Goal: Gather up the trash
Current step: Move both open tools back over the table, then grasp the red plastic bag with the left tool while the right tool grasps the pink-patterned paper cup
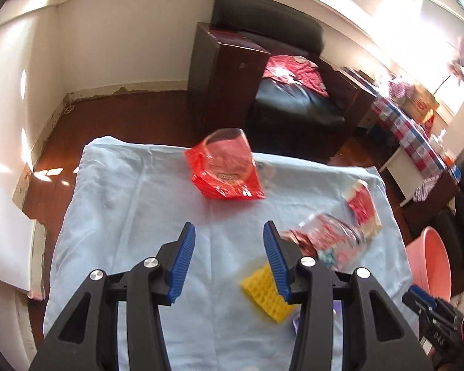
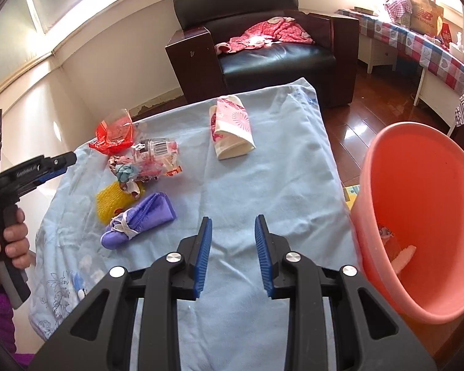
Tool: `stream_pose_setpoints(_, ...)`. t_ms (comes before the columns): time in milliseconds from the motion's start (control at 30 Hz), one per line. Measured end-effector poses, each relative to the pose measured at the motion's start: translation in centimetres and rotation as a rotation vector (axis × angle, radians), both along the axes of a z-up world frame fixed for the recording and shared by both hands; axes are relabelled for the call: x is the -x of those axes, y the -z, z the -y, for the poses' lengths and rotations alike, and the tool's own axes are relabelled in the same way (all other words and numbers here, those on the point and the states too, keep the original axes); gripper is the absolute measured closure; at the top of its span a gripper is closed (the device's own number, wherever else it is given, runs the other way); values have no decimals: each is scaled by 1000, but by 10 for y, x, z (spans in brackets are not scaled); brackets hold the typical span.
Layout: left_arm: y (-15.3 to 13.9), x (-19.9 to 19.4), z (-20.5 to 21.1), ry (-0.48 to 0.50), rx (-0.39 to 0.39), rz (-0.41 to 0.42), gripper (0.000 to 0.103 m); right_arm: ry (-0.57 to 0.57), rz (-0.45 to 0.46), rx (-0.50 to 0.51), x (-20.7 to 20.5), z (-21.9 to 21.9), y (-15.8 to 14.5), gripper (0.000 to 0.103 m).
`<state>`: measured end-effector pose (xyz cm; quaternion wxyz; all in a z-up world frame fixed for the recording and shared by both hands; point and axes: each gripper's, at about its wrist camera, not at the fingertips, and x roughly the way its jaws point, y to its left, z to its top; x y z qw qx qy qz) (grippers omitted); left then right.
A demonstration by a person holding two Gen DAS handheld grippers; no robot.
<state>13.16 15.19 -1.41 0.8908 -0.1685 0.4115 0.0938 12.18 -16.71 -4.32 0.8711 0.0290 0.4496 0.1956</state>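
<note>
On a table under a light blue cloth (image 1: 139, 216) (image 2: 263, 170) lie a red plastic wrapper (image 1: 229, 170) (image 2: 114, 133), a crumpled clear and pink wrapper (image 1: 331, 241) (image 2: 151, 160), a pink and cream packet (image 1: 365, 207) (image 2: 232, 126), a yellow sponge (image 1: 269, 293) (image 2: 111, 201) and a purple cloth (image 2: 142, 222). My left gripper (image 1: 229, 232) is open and empty above the cloth, short of the red wrapper. My right gripper (image 2: 233, 219) is open and empty over bare cloth, beside a salmon plastic basin (image 2: 417, 216) (image 1: 430, 262) that holds some scraps.
A black armchair (image 2: 272, 46) with pink clothing stands beyond the table. A side table with a checked cloth (image 2: 423, 49) and boxes stands at the right. The floor is dark wood (image 2: 371, 111). The left gripper's body (image 2: 31, 170) shows in the right wrist view.
</note>
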Motion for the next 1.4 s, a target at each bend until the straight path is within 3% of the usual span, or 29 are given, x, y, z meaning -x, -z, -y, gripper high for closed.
stream_pose_setpoints(167,18,-39,-32,-76,76,-28,58,-21,4,0,-15,-12,0,74)
stream_pose_setpoints(333,35,-65,-42,-100,93,-51,58,-41,-2,-11,-33,-20,1,74)
stream_pose_setpoints(433,45,-71,-41,-82,116,-69,69,-36,-16,-51,-47,-20,-1,74)
stream_pose_setpoints(467,48,-71,-41,-82,120,-74,79,-32,-14,-64,-52,-20,-3,74)
stream_pose_setpoints(567,54,-67,-44,-98,145,-58,83,-21,1,-77,-66,-21,-6,72)
stream_pose_setpoints(600,54,-65,-45,-98,152,-52,88,-12,4,-75,-72,-22,-6,66)
stream_pose_setpoints(833,44,-48,-43,-64,171,-20,92,-6,-23,-51,-107,-38,2,62)
stream_pose_setpoints(1167,30,-16,-29,-11,146,4,93,4,18,119,-123,-61,28,61)
stream_pose_setpoints(1267,26,-6,-29,-10,151,9,93,5,30,105,-120,-56,26,66)
stream_pose_setpoints(1333,24,0,-28,-13,150,11,93,11,52,107,-116,-52,21,82)
stream_pose_setpoints(1400,21,8,-29,-15,150,16,93,18,60,105,-112,-47,16,88)
